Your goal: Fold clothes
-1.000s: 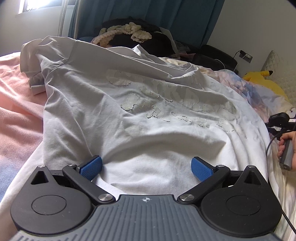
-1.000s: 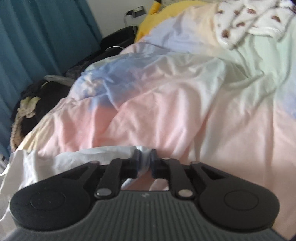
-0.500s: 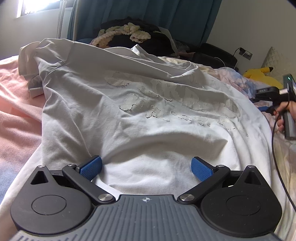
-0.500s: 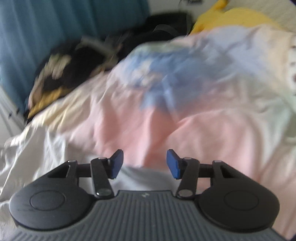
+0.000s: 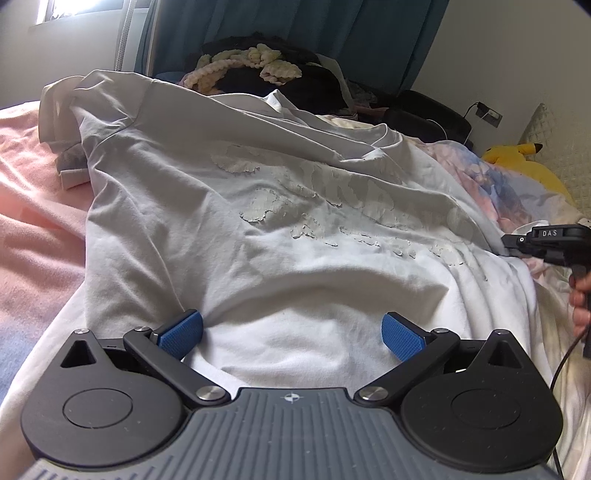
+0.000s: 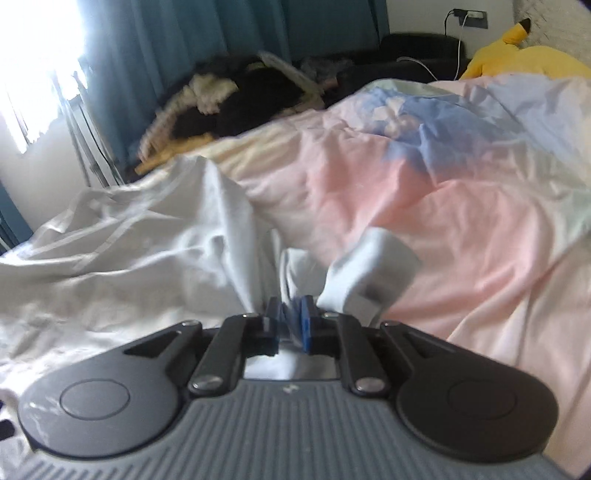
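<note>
A white T-shirt (image 5: 258, 221) with a cracked pale print lies spread on the bed, neck end far from me. My left gripper (image 5: 291, 330) is open, its blue pads wide apart over the near hem with nothing pinched. In the right wrist view my right gripper (image 6: 291, 321) is closing its jaws, and its pads press on a bunch of white T-shirt (image 6: 147, 258) fabric beside a folded sleeve cuff (image 6: 369, 273). From the left wrist view that gripper sits at the shirt's right edge, held by a hand (image 5: 580, 299).
A pink and blue bedspread (image 6: 461, 221) lies under the shirt. A dark pile of clothes with a cream knit (image 5: 258, 62) sits at the far side by blue curtains (image 5: 332, 33). A yellow plush toy (image 5: 524, 162) lies at the right. A cable (image 5: 561, 369) hangs from the right gripper.
The right gripper opened, swung left toward the shirt with a roll, then closed on white fabric. The left gripper and the shirt's body stayed put.
</note>
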